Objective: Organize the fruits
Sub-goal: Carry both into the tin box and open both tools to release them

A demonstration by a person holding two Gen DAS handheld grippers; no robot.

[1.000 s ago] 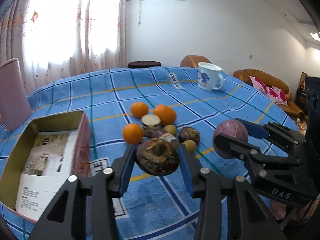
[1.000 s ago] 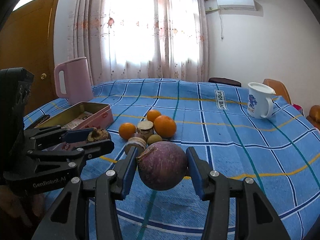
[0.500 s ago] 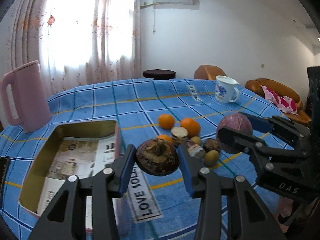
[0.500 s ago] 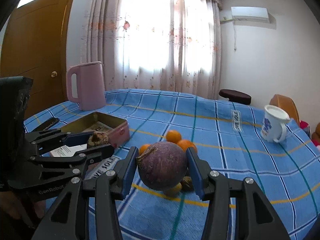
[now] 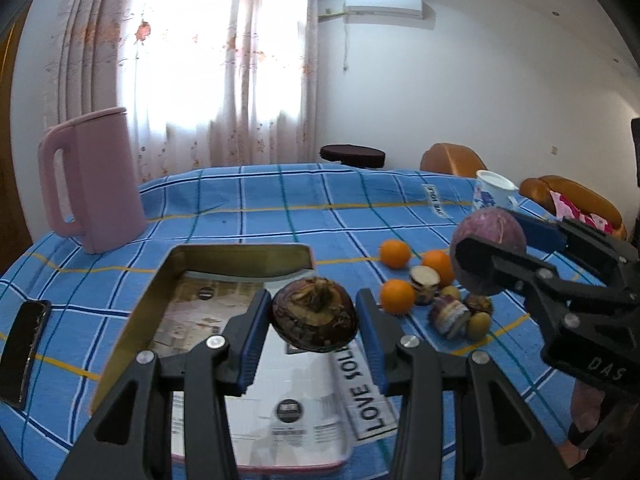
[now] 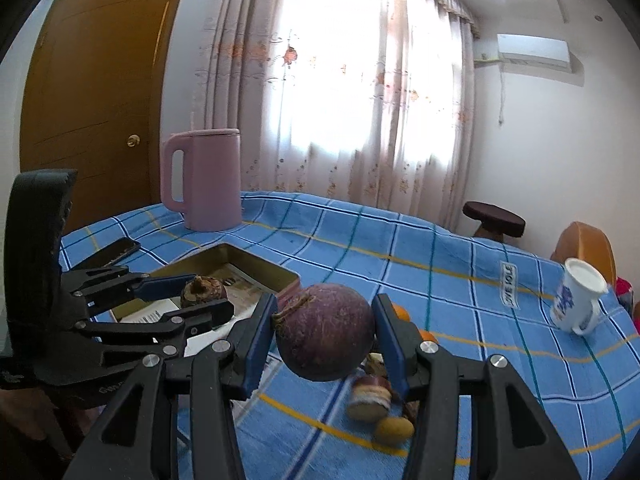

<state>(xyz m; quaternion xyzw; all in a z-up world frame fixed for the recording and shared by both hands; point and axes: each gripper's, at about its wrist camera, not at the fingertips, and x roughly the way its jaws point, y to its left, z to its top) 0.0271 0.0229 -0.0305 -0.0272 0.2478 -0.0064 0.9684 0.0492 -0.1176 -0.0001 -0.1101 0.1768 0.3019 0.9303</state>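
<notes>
My left gripper (image 5: 314,322) is shut on a dark brown mangosteen-like fruit (image 5: 315,319) and holds it above the open tin box (image 5: 240,256). It also shows in the right wrist view (image 6: 202,294). My right gripper (image 6: 324,332) is shut on a round purple fruit (image 6: 325,333), held above the table to the right of the box; it shows in the left wrist view (image 5: 489,254). Three oranges (image 5: 395,253), cut purple fruits (image 5: 449,314) and small yellow-green fruits (image 5: 479,325) lie in a cluster on the blue checked cloth.
A pink kettle (image 5: 94,178) stands at the far left behind the box. A black phone (image 5: 25,344) lies left of the box. A white mug (image 6: 576,304) stands at the far right. A paper sheet (image 5: 280,400) lines the box.
Both grippers have moved left with their fruits. The left one now holds its fruit over the tin box; the fruit cluster has shifted to the right in view.
</notes>
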